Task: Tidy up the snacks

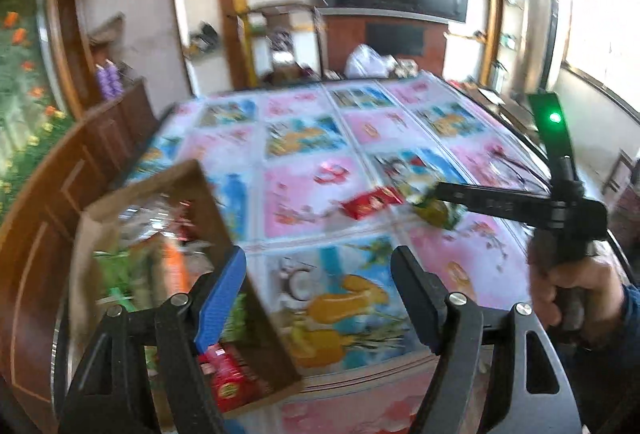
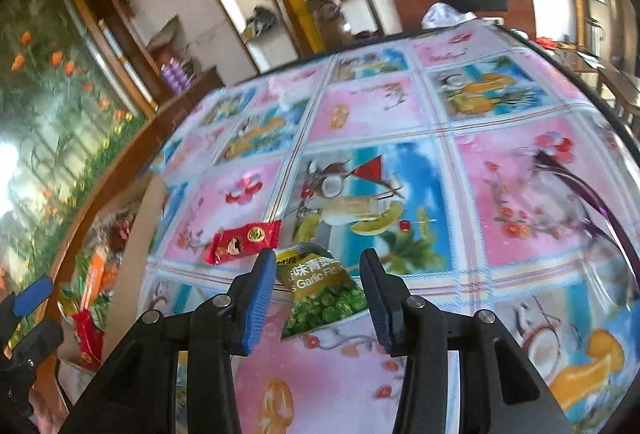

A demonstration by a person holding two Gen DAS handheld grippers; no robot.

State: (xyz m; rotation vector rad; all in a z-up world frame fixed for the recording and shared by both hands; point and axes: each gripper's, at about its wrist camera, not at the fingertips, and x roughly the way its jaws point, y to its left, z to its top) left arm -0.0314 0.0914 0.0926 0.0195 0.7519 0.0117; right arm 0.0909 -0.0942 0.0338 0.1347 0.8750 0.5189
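2 packets lie loose on the table (image 2: 500, 194); the rest of the snacks already fill the box (image 1: 256, 314) at its left edge.

Going left to right in the left wrist view: the box sits open-topped with red, green and orange wrappers inside. The left gripper (image 1: 316, 298) hangs over its right wall, jaws apart and nothing between them, the blue pad right at that wall. Past it lies the red packet (image 1: 370, 203), then the green packet (image 1: 438, 212), with the right gripper (image 2: 316, 298) reaching in from the right in a hand (image 1: 576, 294).

In the right wrist view the red packet (image 2: 242, 240) lies just left of the green packet (image 2: 324, 298), which reads as garlic peas. The right jaws straddle the green packet, set apart; the left pad is close against its edge, the right pad clear of it. No grip yet, as far as I can tell.

Risks from here, as I judge them: the packet lies flat and skewed between the pads, so closing may only pinch a corner and let it slip or swing free. The left pad could also nudge the red packet, which is very near. The left gripper, so close to the box wall, could shove or tip the box if it shifts.
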